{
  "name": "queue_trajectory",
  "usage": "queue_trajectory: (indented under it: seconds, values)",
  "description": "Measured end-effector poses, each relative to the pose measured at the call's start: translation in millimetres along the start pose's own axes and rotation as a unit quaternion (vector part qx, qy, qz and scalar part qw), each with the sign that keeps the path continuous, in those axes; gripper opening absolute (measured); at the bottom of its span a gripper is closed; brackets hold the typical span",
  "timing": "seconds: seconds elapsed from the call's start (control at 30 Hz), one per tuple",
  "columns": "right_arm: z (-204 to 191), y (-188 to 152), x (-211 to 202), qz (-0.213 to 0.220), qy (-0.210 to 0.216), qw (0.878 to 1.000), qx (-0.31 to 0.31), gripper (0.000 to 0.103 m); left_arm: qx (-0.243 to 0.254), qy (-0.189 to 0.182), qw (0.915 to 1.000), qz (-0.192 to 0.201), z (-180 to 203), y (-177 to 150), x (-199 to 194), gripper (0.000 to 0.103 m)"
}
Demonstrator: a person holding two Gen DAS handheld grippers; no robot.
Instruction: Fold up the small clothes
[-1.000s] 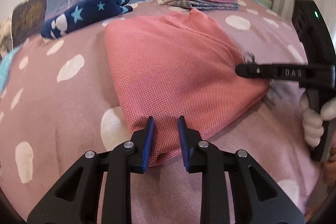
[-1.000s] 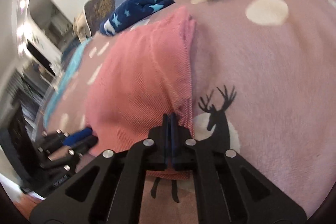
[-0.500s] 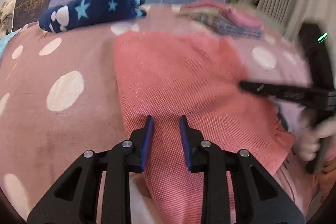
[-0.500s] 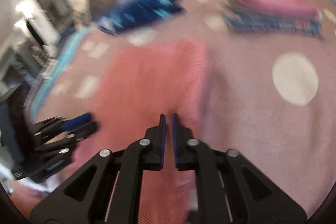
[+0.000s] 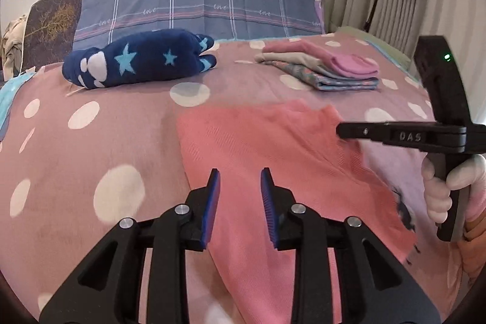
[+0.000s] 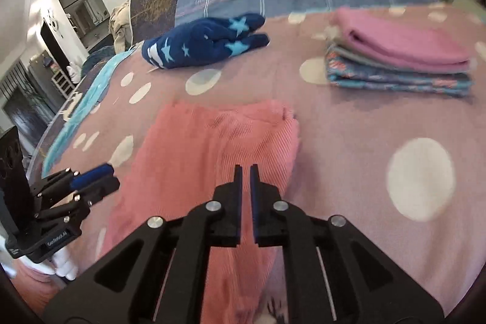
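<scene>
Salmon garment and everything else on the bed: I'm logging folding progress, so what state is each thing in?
Salmon garment: lying flat on the bedspread, held by neither tongs.
Stack of clothes: folded, piled.
Navy star cloth: bundled, not neatly folded.
Left tongs: opening, nothing between them.
Right tongs: opening, narrow gap, nothing gripped.
</scene>
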State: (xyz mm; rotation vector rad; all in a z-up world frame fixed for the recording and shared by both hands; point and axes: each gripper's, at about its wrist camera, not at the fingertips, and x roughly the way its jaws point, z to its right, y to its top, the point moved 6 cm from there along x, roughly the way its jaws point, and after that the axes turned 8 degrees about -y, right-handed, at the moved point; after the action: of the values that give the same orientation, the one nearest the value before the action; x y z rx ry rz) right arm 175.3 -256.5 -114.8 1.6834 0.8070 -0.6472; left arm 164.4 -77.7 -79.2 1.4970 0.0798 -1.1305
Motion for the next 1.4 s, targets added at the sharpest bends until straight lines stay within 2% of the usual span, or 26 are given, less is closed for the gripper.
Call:
queue_trajectory:
  seconds: [0.03,0.07,0.1,0.17,0.23,0.37,0.4,0.47,0.5,0.57,0.63,0.73,0.87,1.07,1.4]
  values:
    - [4.1,2.1,13.5,-0.014,-0.010,1.000,0.006,0.005,-0.004,0.020,0.9997,-0.016,-8.2,-2.1,11.5,0.032]
    - [8.7,1.1,22.4,-0.022,-0.025,0.999,0.004,0.003,-0.019,0.040,0.9976,-0.054,-21.1,-12.9,31.5,0.035]
    - [15.1,-1.6,39.7,-0.032,-0.043,0.999,0.001,0.001,-0.035,0.035,0.9968,-0.063,-28.5,-20.2,40.3,0.046]
    - [21.9,-5.6,49.2,-0.010,-0.021,1.000,0.020,0.001,-0.075,-0.002,0.9963,-0.042,-39.5,-23.6,38.1,0.048]
    - [20.4,-6.9,45.2,0.000,-0.022,1.000,0.015,0.001,-0.101,-0.024,0.9938,-0.041,-45.7,-23.9,35.5,0.049]
    - [16.2,-6.6,40.2,0.008,-0.028,1.000,0.002,0.004,-0.082,-0.008,0.9959,-0.039,-39.6,-23.0,33.7,0.049]
    - [16.4,-6.0,35.0,0.007,-0.023,1.000,0.007,0.006,-0.078,-0.007,0.9963,-0.037,-37.7,-23.4,31.1,0.048]
    - [18.2,-6.4,21.1,0.008,-0.015,1.000,0.020,0.020,-0.086,-0.023,0.9955,-0.034,-36.6,-25.1,25.0,0.048]
    - [19.3,-6.9,12.5,0.011,-0.011,1.000,0.022,0.031,-0.095,-0.040,0.9941,-0.033,-36.6,-27.2,20.0,0.048]
    - [19.9,-10.3,-7.8,0.023,-0.016,1.000,0.007,0.039,-0.098,-0.065,0.9927,-0.027,-33.8,-29.9,10.9,0.048]
    - [23.4,-17.7,-21.2,0.023,-0.026,0.999,-0.009,0.049,-0.086,-0.074,0.9933,-0.020,-28.0,-30.9,4.9,0.048]
    - [30.3,-31.0,-22.0,-0.009,-0.006,1.000,0.000,0.049,-0.079,-0.080,0.9935,-0.021,-25.0,-30.0,3.9,0.049]
    - [34.2,-43.4,-8.3,-0.045,0.027,0.998,0.030,0.049,-0.088,-0.081,0.9919,-0.043,-26.3,-35.3,15.6,0.050]
    - [29.6,-37.4,11.5,-0.059,0.063,0.996,0.031,0.053,-0.100,-0.097,0.9890,-0.051,-33.2,-33.8,26.2,0.057]
    - [27.1,-24.2,28.2,-0.066,0.084,0.994,0.025,0.053,-0.081,-0.095,0.9905,-0.058,-33.6,-25.7,39.9,0.065]
